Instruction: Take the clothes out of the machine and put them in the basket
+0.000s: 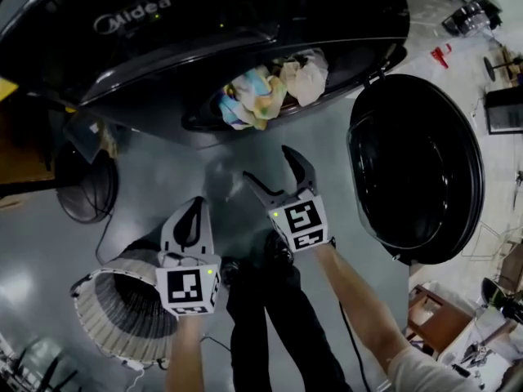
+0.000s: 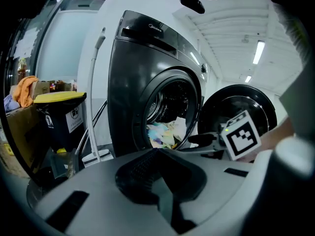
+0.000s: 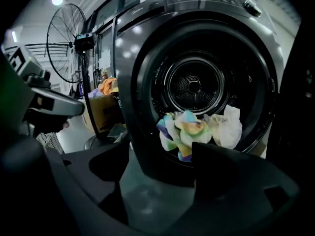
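The dark front-loading washing machine (image 1: 204,23) has its round door (image 1: 417,166) swung open to the right. In its drum mouth lie a multicoloured cloth (image 1: 249,96) (image 3: 184,132) and a cream-white cloth (image 1: 304,76) (image 3: 224,127). My right gripper (image 1: 279,178) (image 3: 162,154) is open in front of the opening, below the clothes, with nothing between its jaws. My left gripper (image 1: 194,217) (image 2: 155,154) is shut and empty, lower left of the right one, just above the ribbed white basket (image 1: 114,317). The left gripper view also shows the clothes (image 2: 165,132) and the right gripper (image 2: 206,140).
A floor fan (image 1: 86,186) (image 3: 66,38) stands left of the machine. A black bin with a yellow lid (image 2: 59,112) and a box with an orange cloth (image 3: 106,87) are further left. The person's dark-trousered legs (image 1: 270,317) stand between basket and door. A wooden stool (image 1: 437,317) is lower right.
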A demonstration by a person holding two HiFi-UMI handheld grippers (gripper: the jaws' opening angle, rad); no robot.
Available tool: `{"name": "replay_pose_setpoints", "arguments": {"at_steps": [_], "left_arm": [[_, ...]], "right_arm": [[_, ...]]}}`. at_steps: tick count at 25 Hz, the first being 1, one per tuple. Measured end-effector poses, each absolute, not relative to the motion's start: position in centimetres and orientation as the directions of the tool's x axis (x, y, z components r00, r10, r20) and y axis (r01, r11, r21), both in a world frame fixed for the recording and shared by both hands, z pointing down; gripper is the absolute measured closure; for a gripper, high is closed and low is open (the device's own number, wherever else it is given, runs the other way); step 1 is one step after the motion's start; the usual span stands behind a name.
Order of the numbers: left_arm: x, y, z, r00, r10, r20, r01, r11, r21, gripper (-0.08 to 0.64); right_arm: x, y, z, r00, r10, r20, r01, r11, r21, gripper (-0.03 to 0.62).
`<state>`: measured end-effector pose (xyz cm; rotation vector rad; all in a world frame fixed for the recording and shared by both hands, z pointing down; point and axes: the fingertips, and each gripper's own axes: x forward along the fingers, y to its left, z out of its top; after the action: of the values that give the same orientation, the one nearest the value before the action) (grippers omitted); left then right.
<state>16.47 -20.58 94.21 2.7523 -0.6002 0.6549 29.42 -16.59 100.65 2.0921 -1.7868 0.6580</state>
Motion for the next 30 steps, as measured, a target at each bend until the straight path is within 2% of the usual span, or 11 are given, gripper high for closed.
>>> {"name": "replay_pose_setpoints", "arguments": {"at_steps": [4, 9, 20, 21, 23, 25, 27, 30], "left_arm": [[16.8, -20.2, 94.4, 0.816, -0.331, 0.474, -0.442, -0.886, 0.143, 0.543], [16.8, -21.4, 94.2, 0.807, -0.368, 0.461, -0.481, -0.863, 0.154, 0.543], [16.1, -22.2, 94.9, 0.788, -0.396, 0.471, -0.513, -0.845, 0.149, 0.543], [16.0, -22.3, 94.9, 0.787, -0.399, 0.47, -0.517, -0.843, 0.149, 0.543], [16.0, -22.4, 94.9, 0.787, -0.402, 0.467, -0.52, -0.84, 0.153, 0.543], [16.1, -22.2, 94.8, 0.789, -0.399, 0.466, -0.517, -0.842, 0.155, 0.543], [16.1, -22.1, 94.6, 0.791, -0.396, 0.466, -0.514, -0.844, 0.154, 0.543], [16.0, -22.1, 94.1, 0.79, -0.397, 0.468, -0.515, -0.843, 0.153, 0.543]], "right_arm": [[33.1, -20.5, 100.6, 0.158, -0.861, 0.484, -0.976, -0.211, -0.056, 0.175], [36.5, -25.0, 101.1, 0.185, -0.858, 0.48, -0.962, -0.257, -0.089, 0.173], [39.1, -29.7, 106.9, 0.159, -0.78, 0.606, -0.934, -0.318, -0.164, 0.185], [39.0, -29.7, 107.2, 0.147, -0.769, 0.623, -0.93, -0.322, -0.178, 0.213], [38.5, -29.7, 107.5, 0.13, -0.75, 0.649, -0.939, -0.303, -0.163, 0.309], [37.8, -29.7, 107.6, 0.129, -0.73, 0.671, -0.957, -0.268, -0.108, 0.409], [37.5, -29.5, 107.6, 0.137, -0.711, 0.69, -0.968, -0.243, -0.058, 0.475], [37.4, -29.0, 106.4, 0.143, -0.724, 0.675, -0.972, -0.23, -0.041, 0.5]]}}
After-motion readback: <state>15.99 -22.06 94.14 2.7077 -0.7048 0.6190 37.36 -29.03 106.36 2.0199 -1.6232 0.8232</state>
